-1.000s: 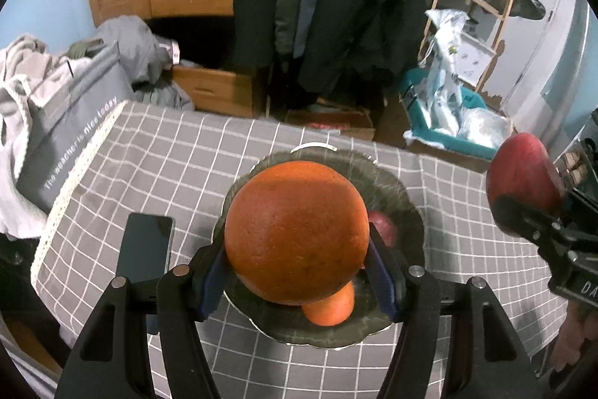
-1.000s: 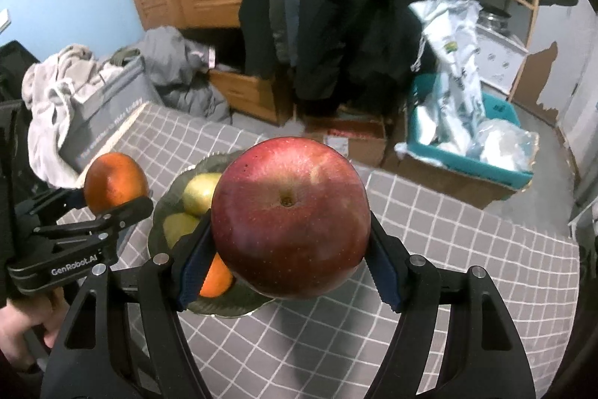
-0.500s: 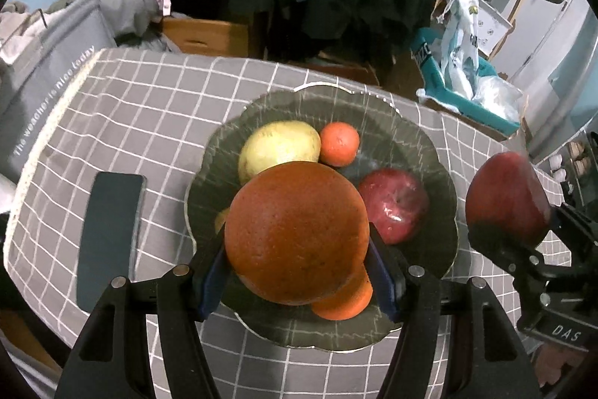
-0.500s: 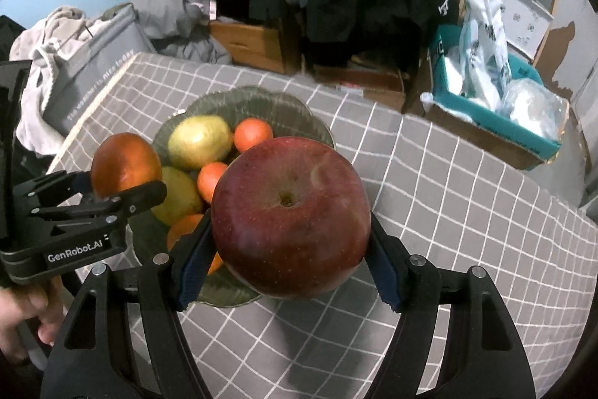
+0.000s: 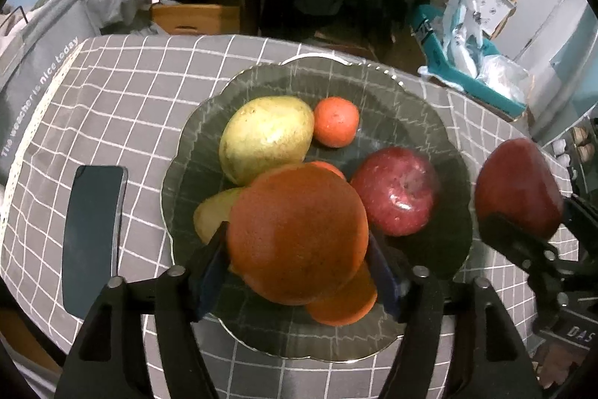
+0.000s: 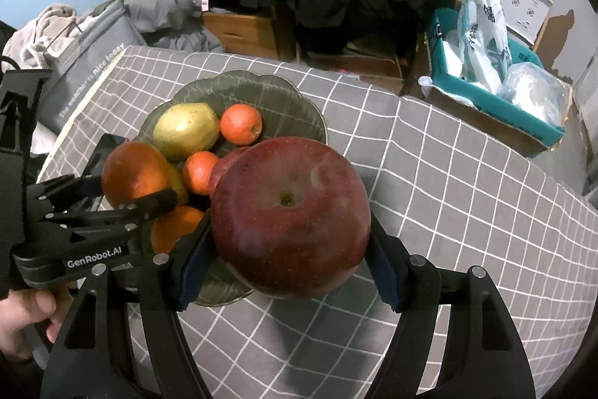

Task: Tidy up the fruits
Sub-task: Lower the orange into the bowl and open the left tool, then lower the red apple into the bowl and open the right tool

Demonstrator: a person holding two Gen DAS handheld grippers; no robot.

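Left gripper [image 5: 299, 245] over near side of the plate [image 5: 429, 107], fingers opening, big orange [image 5: 295, 234] between them; looked like blue pads just parting from its sides. Orange sat atop other fruit, a smaller orange [image 5: 344, 301] right below it. Right gripper [image 6: 287, 230] clamped on big red apple [image 6: 291, 215], pads on both flanks, core end facing camera, hovering at the plate's near right edge over the desk [image 6: 467, 193].

Already in plate: pear [image 5: 265, 137], small tangerine [image 5: 336, 122], second red apple [image 5: 396, 189], another pear [image 5: 213, 212] half hidden at left. Phone [image 5: 93, 234] flat on desk left of plate, clear of the action.

Handling notes, judged:
- Orange: firm, round, pebbled skin, decent grip. Likely to roll off the pile once freed; could nudge neighbours.
- Held apple: heavy-ish, hard, waxy and slick; bruises if dropped. Hold across widest part, as shown.
- Free spot appeared to be far right of plate, beyond second apple.
- Plate looked like glass, shallow rim; set fruit down low, not dropped.
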